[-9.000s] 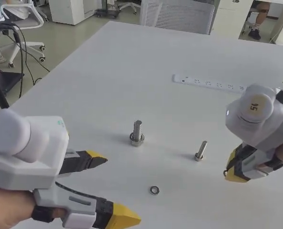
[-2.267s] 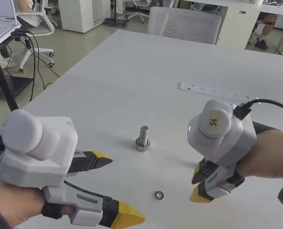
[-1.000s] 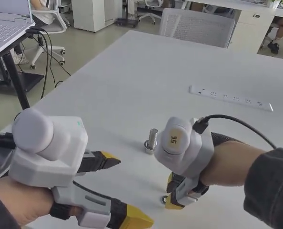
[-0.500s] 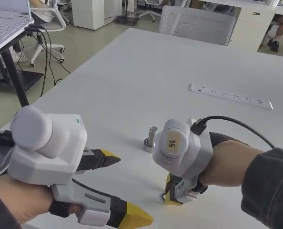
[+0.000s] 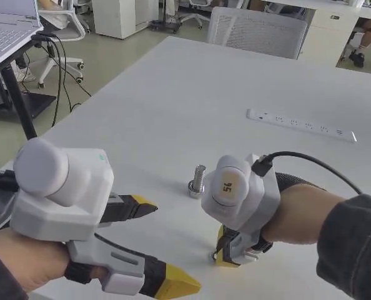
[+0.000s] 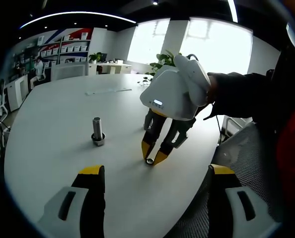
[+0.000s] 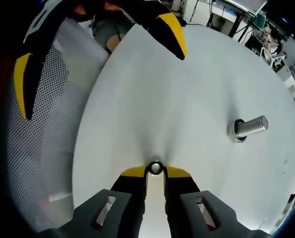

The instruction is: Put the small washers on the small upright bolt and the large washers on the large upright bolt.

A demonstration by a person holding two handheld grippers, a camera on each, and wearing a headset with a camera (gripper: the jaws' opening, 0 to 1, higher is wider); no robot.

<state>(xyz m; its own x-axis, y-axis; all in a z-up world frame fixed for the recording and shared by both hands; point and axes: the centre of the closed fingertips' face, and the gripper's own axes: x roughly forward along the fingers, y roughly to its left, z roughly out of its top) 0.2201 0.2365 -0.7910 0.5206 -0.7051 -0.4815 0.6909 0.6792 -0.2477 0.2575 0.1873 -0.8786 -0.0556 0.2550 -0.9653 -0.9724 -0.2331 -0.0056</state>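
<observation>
Currently the right tool [image 7: 155,171] points down at the counter [image 5: 173,94], jaws pinched on a washer [image 7: 155,167] that lies on the surface; the upright bolt [image 5: 198,180] stands near, apart from it; the left tool [image 5: 170,247] is spread wide, hovering at the counter's near edge.

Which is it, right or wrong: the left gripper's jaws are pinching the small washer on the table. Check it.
Wrong. The right gripper is the one whose jaws are pinching the small washer on the table, as the right gripper view shows; the left gripper has its jaws open.
</observation>
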